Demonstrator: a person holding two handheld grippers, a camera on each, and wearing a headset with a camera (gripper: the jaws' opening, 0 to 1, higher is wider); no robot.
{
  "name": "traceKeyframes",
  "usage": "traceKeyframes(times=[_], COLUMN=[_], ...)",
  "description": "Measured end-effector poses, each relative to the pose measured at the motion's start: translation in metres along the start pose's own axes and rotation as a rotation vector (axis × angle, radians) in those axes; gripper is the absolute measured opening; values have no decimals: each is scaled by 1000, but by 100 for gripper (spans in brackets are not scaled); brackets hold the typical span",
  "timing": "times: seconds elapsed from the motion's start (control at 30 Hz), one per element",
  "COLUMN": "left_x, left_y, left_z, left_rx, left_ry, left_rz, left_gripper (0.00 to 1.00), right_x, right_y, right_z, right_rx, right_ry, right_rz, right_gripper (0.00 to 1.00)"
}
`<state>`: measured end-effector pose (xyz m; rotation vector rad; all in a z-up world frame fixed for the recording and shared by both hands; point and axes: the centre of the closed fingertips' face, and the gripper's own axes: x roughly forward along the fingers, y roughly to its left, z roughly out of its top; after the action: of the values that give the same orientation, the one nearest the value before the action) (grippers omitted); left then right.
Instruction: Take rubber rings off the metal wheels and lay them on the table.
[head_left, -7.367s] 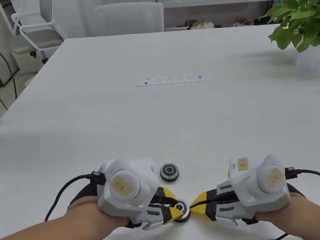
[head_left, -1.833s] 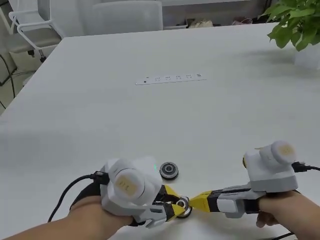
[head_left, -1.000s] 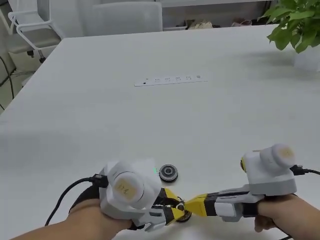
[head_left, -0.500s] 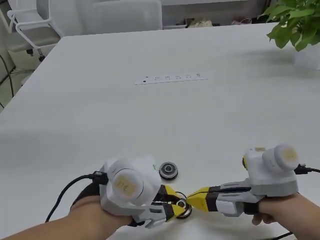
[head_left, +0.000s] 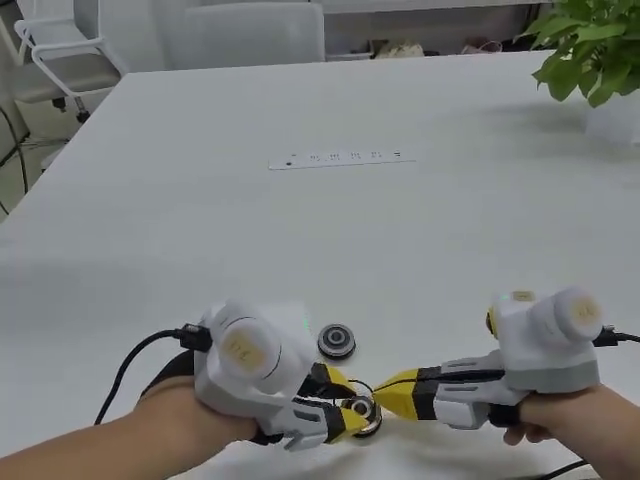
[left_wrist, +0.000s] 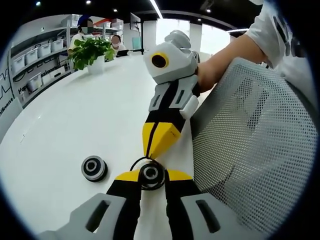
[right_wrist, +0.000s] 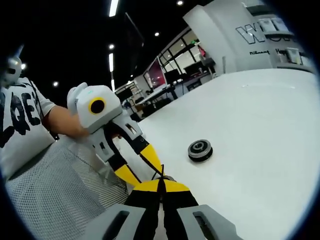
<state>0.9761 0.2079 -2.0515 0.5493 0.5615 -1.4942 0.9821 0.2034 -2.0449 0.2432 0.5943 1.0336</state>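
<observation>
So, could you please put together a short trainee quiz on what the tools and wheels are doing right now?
1. True or false: the left tool is clamped on a metal wheel.
2. What is the right tool pinching? A: the power strip. B: a rubber ring stretched off the held wheel. C: a plant leaf.
3. How many wheels lie free on the table, away from both tools?

Key: 1 true. 2 B. 3 one, the second wheel, with its dark ring still on.
</observation>
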Motion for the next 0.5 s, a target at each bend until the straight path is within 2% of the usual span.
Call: traceKeyframes(times=[0.1, 0.2, 0.3, 0.5], left_x=[-5, -11, -19, -33], left_y=[0, 0, 0, 0], left_z=[3, 9, 13, 12], left_rx=[10, -39, -52, -53], left_ry=[1, -30, -53, -58], left_rz=[-2, -13, -10, 2], left_gripper=[13, 14, 18, 23], right_x=[0, -1, -3, -6], right_y=[3, 5, 7, 10], right_z=[1, 3, 5, 9], right_rx=[0, -4, -2, 0], right_ry=[-1, -2, -9, -17], right_rz=[8, 16, 21, 25], right_gripper=[0, 0, 0, 0])
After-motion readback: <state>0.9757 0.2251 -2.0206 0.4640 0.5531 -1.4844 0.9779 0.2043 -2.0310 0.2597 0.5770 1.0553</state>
